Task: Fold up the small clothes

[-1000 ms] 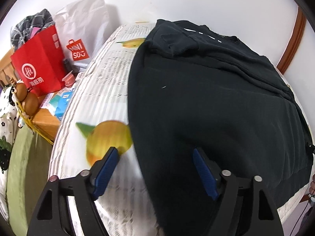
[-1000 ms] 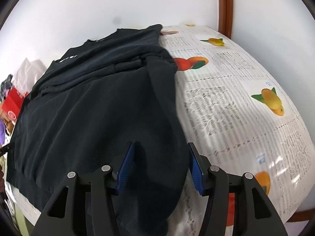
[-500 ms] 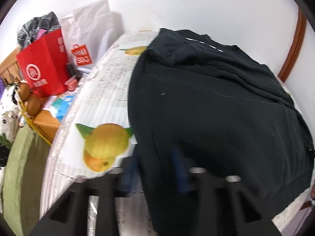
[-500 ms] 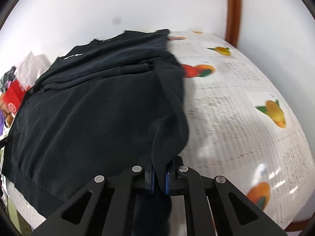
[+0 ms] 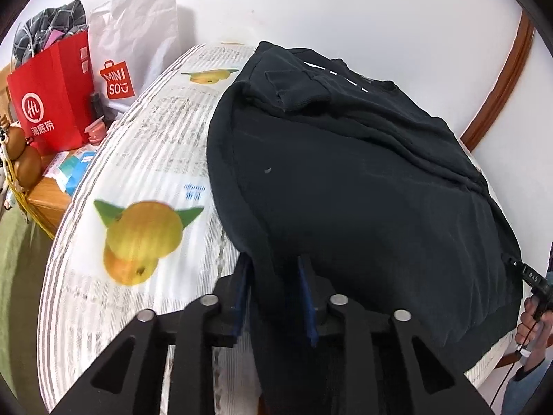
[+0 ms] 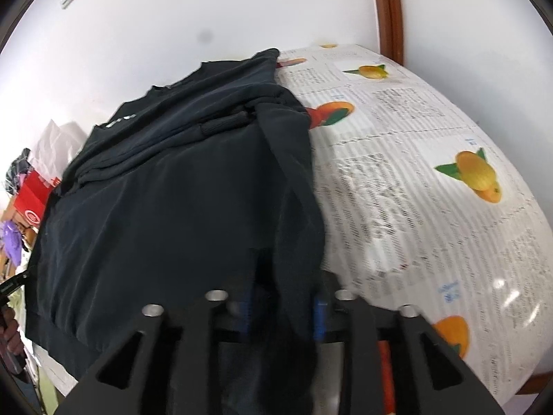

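A black sweatshirt (image 5: pixel 363 180) lies spread on a table covered with a fruit-print cloth (image 5: pixel 145 180). Its sleeves are folded in near the far end. My left gripper (image 5: pixel 274 276) has its blue pads closed on the near left hem corner, with a narrow gap filled by fabric. In the right wrist view the sweatshirt (image 6: pixel 179 207) fills the left half. My right gripper (image 6: pixel 283 307) holds the near right hem corner, and the fabric bunches between its pads.
A red paper bag (image 5: pixel 52 97) and a white Miniso bag (image 5: pixel 131 48) stand beyond the table's left edge on a wooden cabinet (image 5: pixel 45 204). A white wall lies behind. A wooden door frame (image 6: pixel 390 14) stands at the far right. The tablecloth (image 6: pixel 432 190) lies bare right of the shirt.
Both grippers went from open around the hem corners to closed on them. The right closed first and now shows a wider fabric-filled gap. The hem has lifted toward both cameras.
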Tool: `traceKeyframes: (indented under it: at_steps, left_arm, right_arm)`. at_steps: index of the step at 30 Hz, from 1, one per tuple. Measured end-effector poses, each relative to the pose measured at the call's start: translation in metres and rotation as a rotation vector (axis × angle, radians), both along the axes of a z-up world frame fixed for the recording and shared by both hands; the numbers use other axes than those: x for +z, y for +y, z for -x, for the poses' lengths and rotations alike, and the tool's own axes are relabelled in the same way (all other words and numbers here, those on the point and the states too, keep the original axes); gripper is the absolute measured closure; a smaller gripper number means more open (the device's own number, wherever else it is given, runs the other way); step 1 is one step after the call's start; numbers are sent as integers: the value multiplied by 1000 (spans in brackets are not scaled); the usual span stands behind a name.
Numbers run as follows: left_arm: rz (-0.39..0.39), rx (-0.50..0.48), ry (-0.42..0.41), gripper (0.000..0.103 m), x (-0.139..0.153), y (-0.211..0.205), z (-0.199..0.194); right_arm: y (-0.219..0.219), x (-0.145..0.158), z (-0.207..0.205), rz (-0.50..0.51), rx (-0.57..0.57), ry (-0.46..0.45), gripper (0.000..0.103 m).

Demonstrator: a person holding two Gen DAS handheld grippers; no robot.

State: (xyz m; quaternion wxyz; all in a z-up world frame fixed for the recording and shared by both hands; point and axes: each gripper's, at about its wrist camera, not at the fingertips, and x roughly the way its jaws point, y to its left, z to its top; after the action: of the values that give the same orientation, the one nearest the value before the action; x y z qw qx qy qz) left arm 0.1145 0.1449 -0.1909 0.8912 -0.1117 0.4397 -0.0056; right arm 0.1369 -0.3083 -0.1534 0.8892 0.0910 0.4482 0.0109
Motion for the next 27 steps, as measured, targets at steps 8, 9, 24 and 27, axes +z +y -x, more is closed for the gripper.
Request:
traceKeyframes:
  at_steps: [8, 9, 24, 27]
  left_arm:
    - [-27, -9, 7, 74, 0, -10, 1]
    - [-28, -17, 7, 74, 0, -11, 3]
    - [-178, -34, -1, 95, 2, -34, 22]
    - [-177, -40, -20, 95, 8, -32, 30]
  right_arm:
    - [16, -1, -5, 54, 2, -9, 74]
    - [16, -1, -2, 52, 11, -9, 75]
    - [35, 1, 19, 164, 53, -44, 94]
    - [33, 8, 26, 167, 56, -53, 95]
